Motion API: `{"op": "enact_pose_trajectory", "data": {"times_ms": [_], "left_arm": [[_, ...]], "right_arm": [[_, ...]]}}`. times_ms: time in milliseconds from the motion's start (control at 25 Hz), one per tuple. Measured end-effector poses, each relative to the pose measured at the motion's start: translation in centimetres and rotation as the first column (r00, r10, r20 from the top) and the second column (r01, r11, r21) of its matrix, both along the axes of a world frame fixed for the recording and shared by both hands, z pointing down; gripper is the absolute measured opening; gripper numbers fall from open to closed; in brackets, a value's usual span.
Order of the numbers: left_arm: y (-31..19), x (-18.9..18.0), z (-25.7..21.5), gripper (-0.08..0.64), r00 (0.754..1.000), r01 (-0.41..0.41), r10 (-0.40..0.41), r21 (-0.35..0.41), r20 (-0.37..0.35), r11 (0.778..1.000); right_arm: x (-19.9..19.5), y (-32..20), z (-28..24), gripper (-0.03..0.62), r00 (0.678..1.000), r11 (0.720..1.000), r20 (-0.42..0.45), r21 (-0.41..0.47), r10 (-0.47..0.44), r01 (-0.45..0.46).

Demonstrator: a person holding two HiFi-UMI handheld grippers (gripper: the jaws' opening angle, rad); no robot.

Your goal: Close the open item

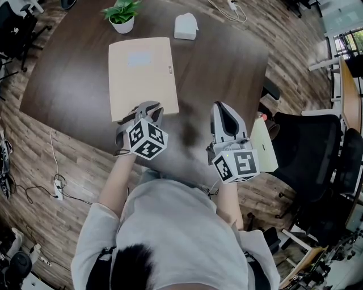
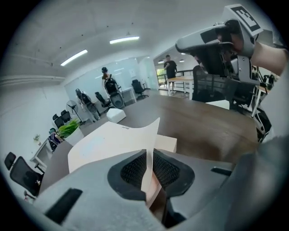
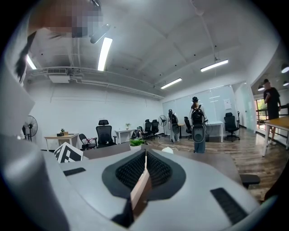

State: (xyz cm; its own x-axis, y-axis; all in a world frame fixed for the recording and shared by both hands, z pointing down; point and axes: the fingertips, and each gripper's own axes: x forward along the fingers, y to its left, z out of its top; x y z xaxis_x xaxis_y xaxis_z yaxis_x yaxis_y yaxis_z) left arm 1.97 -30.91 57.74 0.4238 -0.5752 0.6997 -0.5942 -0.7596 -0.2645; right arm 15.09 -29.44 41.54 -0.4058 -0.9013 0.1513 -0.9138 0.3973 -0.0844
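Observation:
A flat beige folder (image 1: 142, 73) lies on the dark wooden table (image 1: 221, 62). My left gripper (image 1: 148, 109) is at the folder's near right corner. In the left gripper view its pads (image 2: 168, 170) pinch the thin cover sheet (image 2: 151, 135), whose corner is curled up off the folder (image 2: 108, 142). My right gripper (image 1: 222, 110) hovers to the right of the folder over bare table, pointing away from me. Its jaws (image 3: 145, 163) are shut with nothing between them. It also shows at the upper right of the left gripper view (image 2: 216, 45).
A potted plant (image 1: 122, 16) and a small white box (image 1: 185, 26) stand at the table's far edge. A pale sheet (image 1: 262, 144) lies at the right edge beside a black office chair (image 1: 317, 153). Cables (image 1: 55, 170) run over the floor at left. People stand far off.

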Motion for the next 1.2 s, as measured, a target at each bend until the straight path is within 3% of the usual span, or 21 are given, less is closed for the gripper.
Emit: {"op": "enact_pose_trajectory", "data": {"times_ms": [200, 400, 560, 880, 960, 1080, 1160, 1200], "left_arm": [[0.3, 0.4, 1.3, 0.035, 0.994, -0.068, 0.076, -0.087, 0.083, 0.994], [0.5, 0.6, 2.4, 0.043, 0.971, -0.134, 0.165, -0.177, 0.175, 0.975], [0.5, 0.8, 2.4, 0.061, 0.959, -0.168, 0.205, -0.187, 0.198, 0.968], [1.1, 0.8, 2.0, 0.127, 0.984, -0.175, 0.178, -0.205, -0.003, 0.963], [1.1, 0.9, 1.9, 0.152, 0.987, -0.140, 0.114, -0.255, -0.114, 0.957], [0.2, 0.4, 1.3, 0.153, 0.962, -0.039, -0.055, -0.332, -0.268, 0.943], [-0.6, -0.3, 1.3, 0.122, 0.960, 0.033, -0.121, -0.327, -0.252, 0.944], [-1.0, -0.7, 1.5, 0.070, 0.964, 0.068, -0.143, -0.311, -0.223, 0.948]], "right_arm": [[0.5, 0.1, 0.0, 0.014, 1.000, 1.000, 0.006, 0.001, 0.008, -0.008], [0.6, 0.0, -0.1, 0.014, 1.000, 1.000, 0.011, 0.004, 0.009, -0.009], [0.7, 0.0, -0.4, 0.014, 1.000, 1.000, 0.012, 0.012, 0.010, -0.010], [0.8, 0.5, -1.1, 0.014, 1.000, 1.000, 0.012, 0.022, 0.017, -0.017], [0.7, 0.7, -1.2, 0.014, 1.000, 1.000, 0.010, 0.022, 0.016, -0.016], [0.5, 0.9, -1.3, 0.014, 1.000, 1.000, 0.007, 0.023, 0.018, -0.018], [0.6, 1.2, -1.4, 0.014, 1.000, 0.999, 0.004, 0.026, 0.020, -0.020], [0.6, 1.3, -1.4, 0.014, 1.000, 0.999, 0.002, 0.028, 0.023, -0.023]]}}
